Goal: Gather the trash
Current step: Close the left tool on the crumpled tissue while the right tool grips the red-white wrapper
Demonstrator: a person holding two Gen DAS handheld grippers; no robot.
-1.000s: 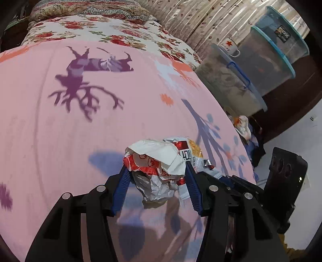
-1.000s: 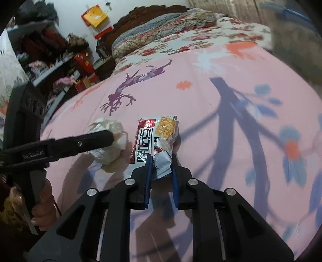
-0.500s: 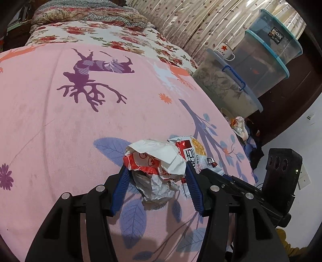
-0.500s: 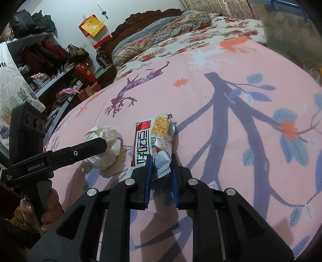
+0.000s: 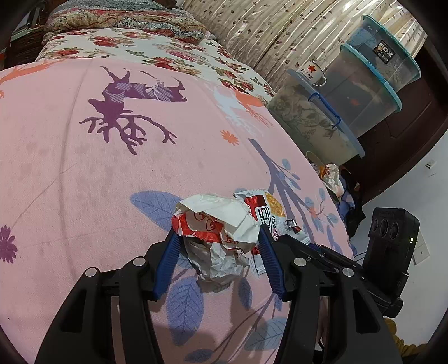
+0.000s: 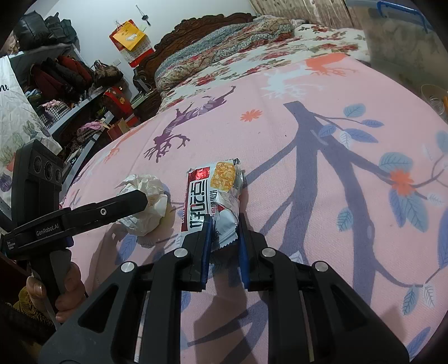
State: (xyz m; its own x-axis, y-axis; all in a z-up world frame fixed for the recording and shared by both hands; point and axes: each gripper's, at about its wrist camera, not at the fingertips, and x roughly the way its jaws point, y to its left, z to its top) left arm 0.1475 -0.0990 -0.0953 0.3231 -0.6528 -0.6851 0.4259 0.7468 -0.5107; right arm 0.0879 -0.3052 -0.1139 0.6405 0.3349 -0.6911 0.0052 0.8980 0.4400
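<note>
- My left gripper (image 5: 218,249) has its blue pads set on either side of a crumpled paper wrapper (image 5: 215,232), white with red print. The jaws stand about half open, and the pads appear to press the wad on both flanks.
- The crumpled paper wrapper rests on the pink bedspread (image 5: 84,173), near the edge of the bed closest to me.
- My right gripper (image 6: 224,238) is closed to a narrow gap on the crimped near end of a snack packet (image 6: 215,196), red and silver with a picture of yellow crackers.
- The snack packet lies flat on the pink bedspread, its length running away from the right gripper. From the left wrist camera it sits just beside the crumpled paper wrapper, on that wrapper's right; whether the two touch I cannot tell.
- From the right wrist camera, one black finger (image 6: 112,208) of my left gripper crosses in front of the wrapper, and my left hand (image 6: 64,294) shows below it on the handle.
- Beyond the pink bedspread lies a floral quilt (image 5: 140,50) with folded bedding against a carved wooden headboard (image 6: 196,25).
- Beside the bed stand clear storage bins (image 5: 364,92) with blue rims, stacked; a white mug (image 5: 312,71) with a red star sits on the lowest lid.
- A curtain (image 5: 266,33) with a leaf pattern hangs behind the bins.
</note>
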